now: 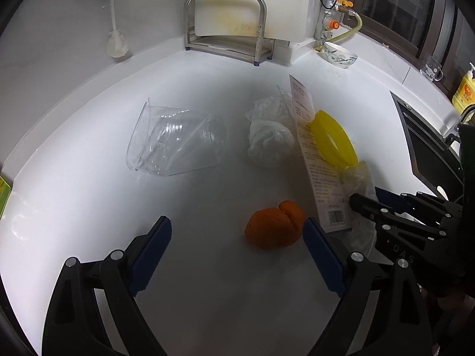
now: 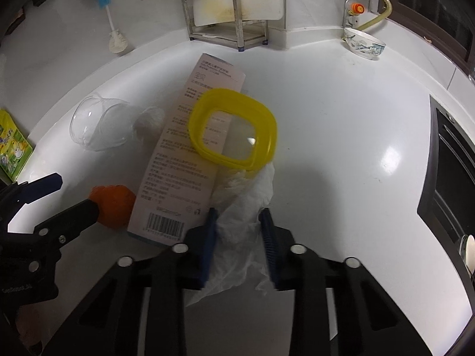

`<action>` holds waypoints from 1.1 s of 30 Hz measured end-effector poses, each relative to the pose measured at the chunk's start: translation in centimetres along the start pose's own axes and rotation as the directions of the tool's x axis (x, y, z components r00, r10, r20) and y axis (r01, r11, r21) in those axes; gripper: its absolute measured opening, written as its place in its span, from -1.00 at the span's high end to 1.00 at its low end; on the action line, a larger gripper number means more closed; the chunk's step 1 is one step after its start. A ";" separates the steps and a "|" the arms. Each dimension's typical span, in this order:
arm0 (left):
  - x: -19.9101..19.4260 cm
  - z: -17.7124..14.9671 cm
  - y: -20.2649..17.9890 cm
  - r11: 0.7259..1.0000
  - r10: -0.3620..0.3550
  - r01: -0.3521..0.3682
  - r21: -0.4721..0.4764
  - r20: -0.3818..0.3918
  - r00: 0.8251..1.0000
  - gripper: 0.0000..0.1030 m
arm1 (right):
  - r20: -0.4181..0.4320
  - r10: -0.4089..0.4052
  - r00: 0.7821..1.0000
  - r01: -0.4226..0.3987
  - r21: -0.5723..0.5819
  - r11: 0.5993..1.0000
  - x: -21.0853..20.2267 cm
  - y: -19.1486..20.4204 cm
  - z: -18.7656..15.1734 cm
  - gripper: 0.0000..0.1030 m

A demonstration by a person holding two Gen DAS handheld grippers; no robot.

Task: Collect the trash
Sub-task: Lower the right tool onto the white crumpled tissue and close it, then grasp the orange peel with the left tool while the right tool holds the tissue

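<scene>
An orange peel (image 1: 273,225) lies on the white counter (image 1: 89,207) between the fingers of my open left gripper (image 1: 237,221), close to the right one. My right gripper (image 2: 238,215) is shut on a crumpled white plastic bag (image 2: 243,192). The bag runs under a yellow-rimmed lid (image 2: 268,136), which rests on a long printed card (image 2: 184,160). A clear plastic cup (image 1: 175,142) lies on its side farther back, and a crumpled clear bag (image 1: 270,136) sits beside it. In the right wrist view the left gripper (image 2: 74,195) brackets the peel (image 2: 115,204).
A metal rack (image 1: 225,38) with a cutting board stands at the back wall, and a brush (image 1: 115,38) hangs to its left. A patterned bowl (image 1: 340,55) is at the back right and a dark sink (image 1: 421,148) at the right. A green packet (image 2: 14,148) lies at the left edge.
</scene>
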State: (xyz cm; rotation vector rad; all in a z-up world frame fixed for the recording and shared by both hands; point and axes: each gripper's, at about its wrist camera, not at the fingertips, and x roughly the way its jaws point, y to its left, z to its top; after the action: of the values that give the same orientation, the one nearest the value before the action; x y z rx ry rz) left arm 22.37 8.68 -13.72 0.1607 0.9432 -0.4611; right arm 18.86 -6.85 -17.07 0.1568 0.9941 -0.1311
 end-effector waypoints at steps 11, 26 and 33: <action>1.1 -0.3 -0.5 1.000 -0.004 0.004 0.006 -0.012 1.000 -0.72 | 0.040 0.039 0.998 -0.041 0.049 0.998 -1.9 -1.7 0.0 0.63; 3.3 0.0 -0.9 0.999 -0.021 0.021 -0.031 -0.011 1.000 -0.72 | 0.023 0.044 0.999 -0.045 0.081 0.996 -2.8 -2.9 -1.2 0.64; 2.9 0.1 -1.3 0.999 -0.047 0.047 -0.026 0.000 0.999 -0.18 | 0.031 0.042 0.999 -0.044 0.079 0.996 -3.3 -2.8 -1.3 0.64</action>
State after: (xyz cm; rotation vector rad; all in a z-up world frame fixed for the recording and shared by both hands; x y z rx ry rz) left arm 23.33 6.63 -15.94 0.1153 0.9543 -0.4915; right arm 15.52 -9.24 -15.23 0.2487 0.9558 -0.1335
